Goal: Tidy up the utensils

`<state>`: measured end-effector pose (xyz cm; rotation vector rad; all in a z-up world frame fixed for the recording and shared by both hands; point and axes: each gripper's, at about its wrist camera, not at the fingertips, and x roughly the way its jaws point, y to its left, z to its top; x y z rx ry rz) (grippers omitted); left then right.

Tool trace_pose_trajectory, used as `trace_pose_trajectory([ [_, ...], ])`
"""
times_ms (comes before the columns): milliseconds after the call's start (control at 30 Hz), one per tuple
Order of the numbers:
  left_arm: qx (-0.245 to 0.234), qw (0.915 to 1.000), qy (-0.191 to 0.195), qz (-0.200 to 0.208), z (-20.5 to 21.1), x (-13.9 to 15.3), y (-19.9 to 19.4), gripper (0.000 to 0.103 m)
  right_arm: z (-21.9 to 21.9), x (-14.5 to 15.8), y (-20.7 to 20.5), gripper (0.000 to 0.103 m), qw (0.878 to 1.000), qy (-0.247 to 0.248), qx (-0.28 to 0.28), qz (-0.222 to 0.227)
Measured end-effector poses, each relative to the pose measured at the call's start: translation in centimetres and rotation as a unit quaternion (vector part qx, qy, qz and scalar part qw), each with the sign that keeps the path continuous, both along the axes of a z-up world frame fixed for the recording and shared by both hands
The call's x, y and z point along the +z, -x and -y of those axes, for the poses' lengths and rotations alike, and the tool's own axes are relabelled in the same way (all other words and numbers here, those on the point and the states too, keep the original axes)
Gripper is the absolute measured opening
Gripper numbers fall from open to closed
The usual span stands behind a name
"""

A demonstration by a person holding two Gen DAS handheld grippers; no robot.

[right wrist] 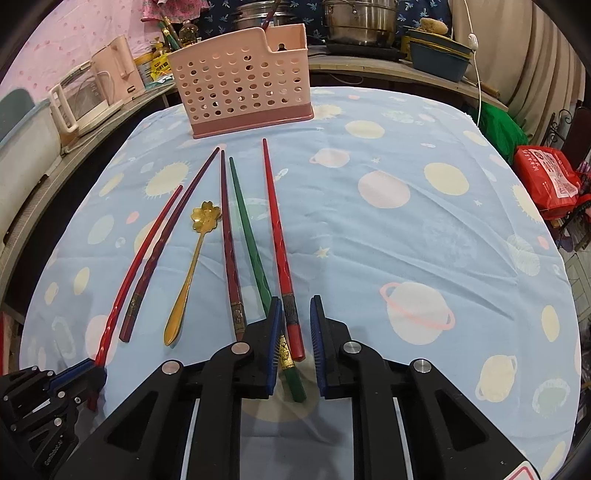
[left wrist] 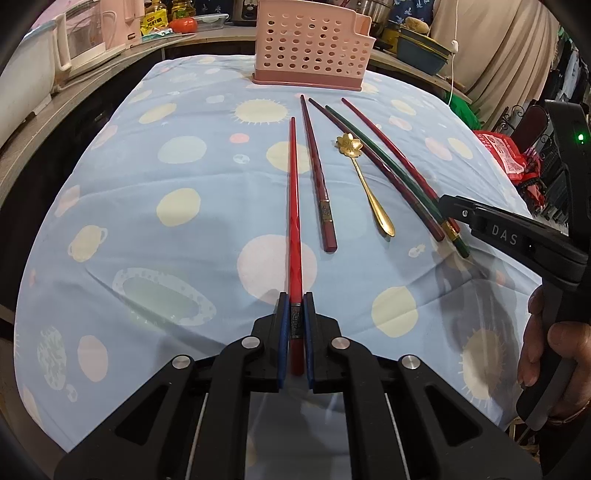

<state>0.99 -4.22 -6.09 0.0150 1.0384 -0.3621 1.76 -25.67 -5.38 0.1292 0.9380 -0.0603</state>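
My left gripper is shut on the butt end of a bright red chopstick that lies along the blue cloth; it also shows in the right wrist view. My right gripper is open, its jaws around the butt ends of a red chopstick and a green chopstick, low over the cloth. A dark red chopstick, a purple chopstick and a gold flower-headed spoon lie between them. A pink perforated utensil holder stands at the far edge.
The table wears a blue cloth with planet prints. A counter behind holds a kettle, pots and bowls. A red bag sits off the right edge.
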Motion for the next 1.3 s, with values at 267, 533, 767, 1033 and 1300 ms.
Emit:
trace_pose_trajectory([
  [267, 0.004, 1.0, 0.007, -0.005, -0.2, 0.0, 0.0, 0.007, -0.8, -0.1, -0.4, 0.014, 1.0, 0.005, 0.017, -0.001],
  [533, 0.006, 0.9998, 0.016, -0.01, -0.4, -0.1, -0.1, 0.007, -0.3, -0.5, 0.1, 0.014, 1.0, -0.002, 0.014, 0.001],
  [767, 0.006, 0.9998, 0.016, -0.01, -0.4, -0.1, -0.1, 0.007, 0.5, -0.1, 1.1, 0.013, 1.0, -0.025, 0.009, 0.001],
  [1033, 0.006, 0.9998, 0.018, -0.011, -0.4, -0.1, -0.1, 0.007, 1.5, -0.2, 1.3, 0.013, 0.999, -0.051, 0.001, -0.002],
  [1300, 0.006, 0.9997, 0.02, -0.011, -0.6, -0.2, -0.1, 0.007, 1.7, 0.4, 1.2, 0.013, 0.999, -0.048, -0.001, 0.007],
])
